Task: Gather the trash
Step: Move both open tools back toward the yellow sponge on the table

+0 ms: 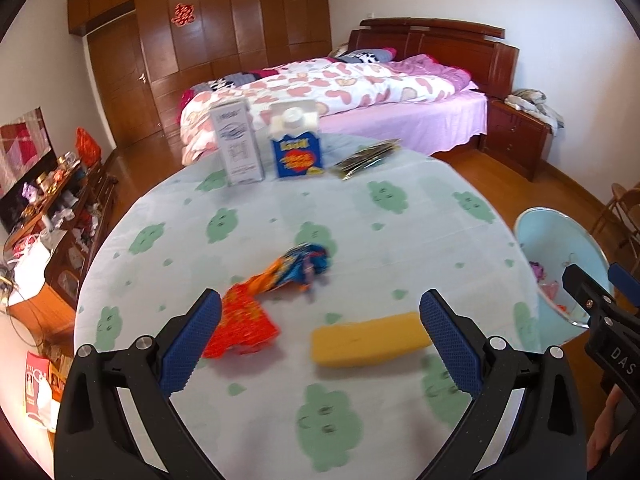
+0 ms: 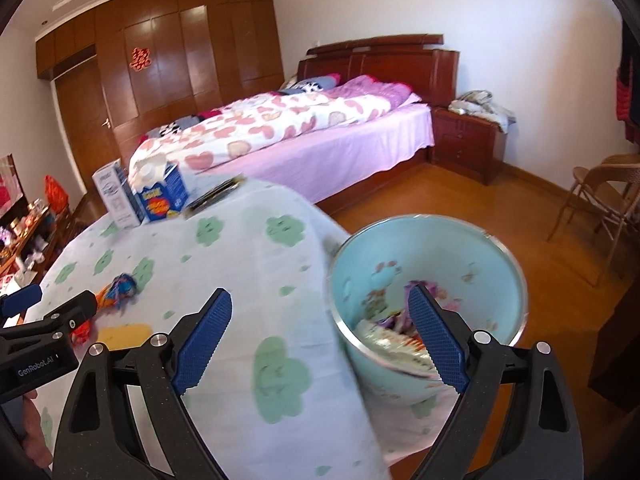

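Observation:
A crumpled orange-red wrapper (image 1: 240,326) lies on the table just beyond my left gripper's (image 1: 320,304) left finger, joined to a twisted orange and blue wrapper (image 1: 300,268) (image 2: 120,286). A yellow block (image 1: 368,338) (image 2: 124,334) rests by the right finger. The left gripper hangs open above them, holding nothing. My right gripper (image 2: 320,300) is open and empty, straddling the table's right edge and the light blue bin (image 2: 400,240) (image 1: 560,236). Several wrappers (image 2: 392,336) lie inside the bin. Each gripper shows at the edge of the other's view (image 1: 596,276) (image 2: 60,300).
The round table (image 1: 280,208) carries a pale cloth with green prints. At its far side stand a white carton (image 1: 240,144), a blue tissue box (image 1: 296,152) and dark packets (image 1: 368,158). A bed (image 1: 360,92) lies beyond, a cluttered sideboard (image 1: 60,208) left, a chair (image 2: 600,200) right.

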Demonstrator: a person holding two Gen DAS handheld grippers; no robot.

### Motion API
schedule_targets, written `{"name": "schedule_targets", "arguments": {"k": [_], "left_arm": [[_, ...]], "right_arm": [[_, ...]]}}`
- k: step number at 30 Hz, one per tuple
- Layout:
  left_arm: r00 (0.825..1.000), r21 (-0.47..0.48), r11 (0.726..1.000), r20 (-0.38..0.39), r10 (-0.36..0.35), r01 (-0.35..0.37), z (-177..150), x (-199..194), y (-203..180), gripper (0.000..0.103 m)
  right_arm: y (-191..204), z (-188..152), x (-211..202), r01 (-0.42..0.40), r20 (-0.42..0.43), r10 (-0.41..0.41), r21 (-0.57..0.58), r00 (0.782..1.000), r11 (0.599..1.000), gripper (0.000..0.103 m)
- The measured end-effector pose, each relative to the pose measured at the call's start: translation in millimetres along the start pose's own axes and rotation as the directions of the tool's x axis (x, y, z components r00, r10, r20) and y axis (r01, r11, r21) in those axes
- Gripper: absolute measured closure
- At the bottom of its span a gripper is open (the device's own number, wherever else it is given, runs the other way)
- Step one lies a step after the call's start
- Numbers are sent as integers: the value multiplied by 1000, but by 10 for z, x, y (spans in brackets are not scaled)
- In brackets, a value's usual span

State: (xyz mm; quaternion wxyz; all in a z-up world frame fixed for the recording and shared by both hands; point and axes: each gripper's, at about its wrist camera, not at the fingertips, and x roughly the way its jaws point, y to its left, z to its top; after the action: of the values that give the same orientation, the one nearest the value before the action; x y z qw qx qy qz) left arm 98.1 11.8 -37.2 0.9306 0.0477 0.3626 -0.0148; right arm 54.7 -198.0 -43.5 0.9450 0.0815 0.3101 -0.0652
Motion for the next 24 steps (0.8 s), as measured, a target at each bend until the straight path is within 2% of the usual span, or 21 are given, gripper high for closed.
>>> {"name": "schedule_targets", "arguments": {"k": [4,11,17,24], "left_arm": [[1000,-36,999,-14,18,-19,-69,38,253,6],[999,-87,995,-27,43,-45,-201,106,720,6],[995,-136,986,-51,91,-97,-319,175,1161,6],[992,-152,982,-68,105,-114,-409,240,1357,6]], "right_arm": [[138,-24,16,-28,-22,28,-16,999,999,15],[521,-80,99,-79,-57,75,-76,996,994,23],[776,-123,194,-118,-95,108,-104,990,988,25],[1005,-166,315,-173,-150,156,-113,976,978,26]]}}
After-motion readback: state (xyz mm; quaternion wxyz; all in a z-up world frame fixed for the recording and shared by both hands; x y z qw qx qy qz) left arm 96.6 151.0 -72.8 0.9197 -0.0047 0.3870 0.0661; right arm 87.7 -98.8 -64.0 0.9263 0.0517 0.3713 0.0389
